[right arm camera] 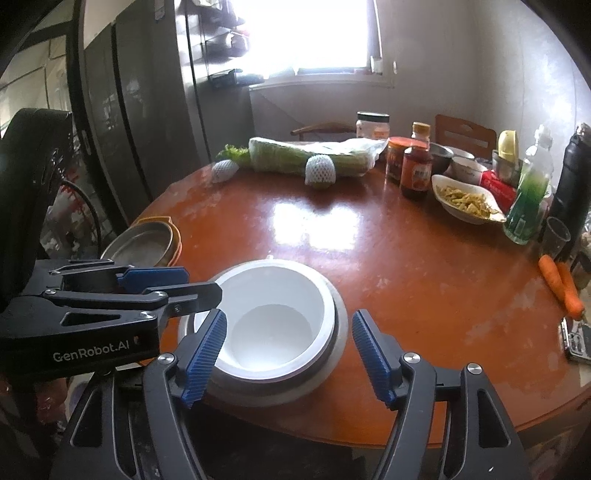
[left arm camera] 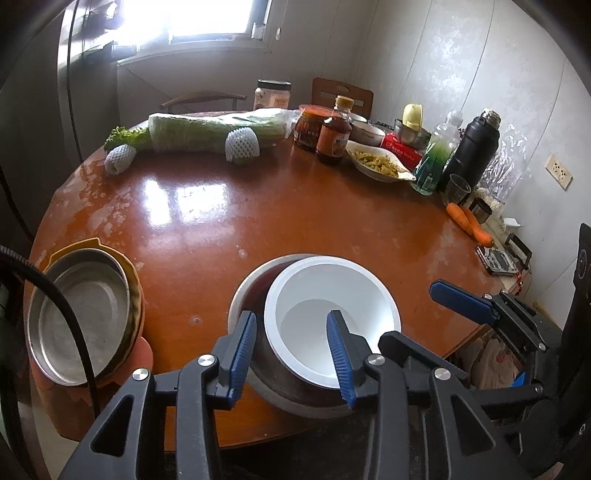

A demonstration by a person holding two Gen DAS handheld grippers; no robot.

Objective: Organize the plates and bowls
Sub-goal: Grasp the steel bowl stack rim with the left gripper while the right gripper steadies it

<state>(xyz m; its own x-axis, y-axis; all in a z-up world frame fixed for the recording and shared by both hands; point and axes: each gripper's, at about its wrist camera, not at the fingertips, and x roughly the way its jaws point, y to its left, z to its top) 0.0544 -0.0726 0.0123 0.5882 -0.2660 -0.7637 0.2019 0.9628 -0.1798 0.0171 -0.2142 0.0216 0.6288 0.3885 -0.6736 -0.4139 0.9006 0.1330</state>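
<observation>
The white bowl (left arm camera: 332, 317) is sitting nested in a metal bowl (left arm camera: 251, 295) at the desk's (left arm camera: 258, 214) six o'clock edge. The left claw (left arm camera: 291, 354) is straddling its near rim, jaws apart, gripping nothing. The right claw (right arm camera: 290, 354) is hanging open just before it, equally near.

1. A bright window (right arm camera: 314, 35) sits in the far wall, washed out by daylight.
2. Below the window, a round reddish-brown surface (left arm camera: 229, 206) shines with pale reflections of the panes.
3. Left of the window stands a tall dark cabinet (right arm camera: 140, 122) with glossy doors.
4. Right of the window runs a pale panelled wall (left arm camera: 461, 62), and a socket (left arm camera: 559, 171) is mounted low on it.
5. Two wooden chairs stand between the window and the surface: one with a curved armrest (left arm camera: 203, 99), one with a slotted backrest (left arm camera: 341, 94).
</observation>
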